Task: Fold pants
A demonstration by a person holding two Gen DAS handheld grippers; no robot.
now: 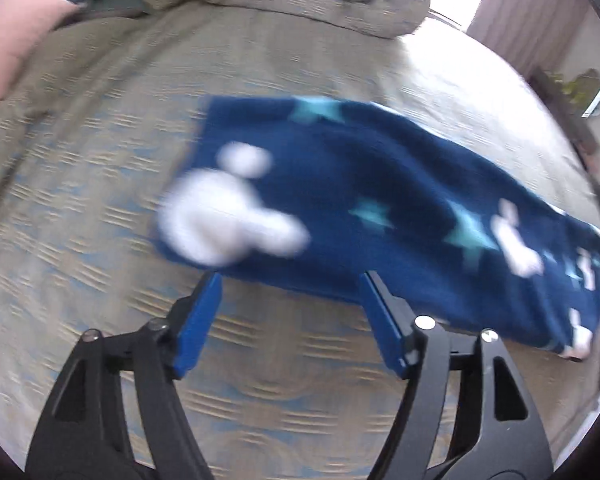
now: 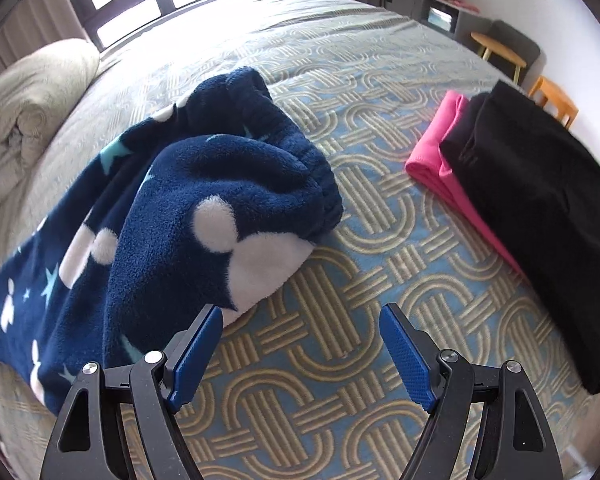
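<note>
A: Where are the pants (image 2: 172, 208) seen?

B: They are laid out on the bed (image 2: 380, 240), across its patterned blue and beige cover. In the right wrist view the navy fleece is printed with white shapes and pale blue stars, and the elastic waistband end is bunched and humped up near the middle of the bed. In the left wrist view the pants (image 1: 360, 196) are stretched out long and flat, though that picture is blurred.

A: How are the left tongs (image 1: 292, 276) held?

B: They are spread wide with nothing between the blue pads. Their tips are seen just at the near edge of the fleece; whether it is touched cannot be told.

A: And the right tongs (image 2: 302, 312)?

B: They are also spread apart and nothing is gripped. The left pad (image 2: 198, 356) is seen just beside the white patch at the near corner of the pants; the other is over bare cover.

A: What else is shown?

B: A folded black garment (image 2: 540, 208) is stacked on a folded pink garment (image 2: 432, 160) at the right, well apart from the pants. A rolled grey quilt (image 2: 24, 116) is seen at the far left.
</note>
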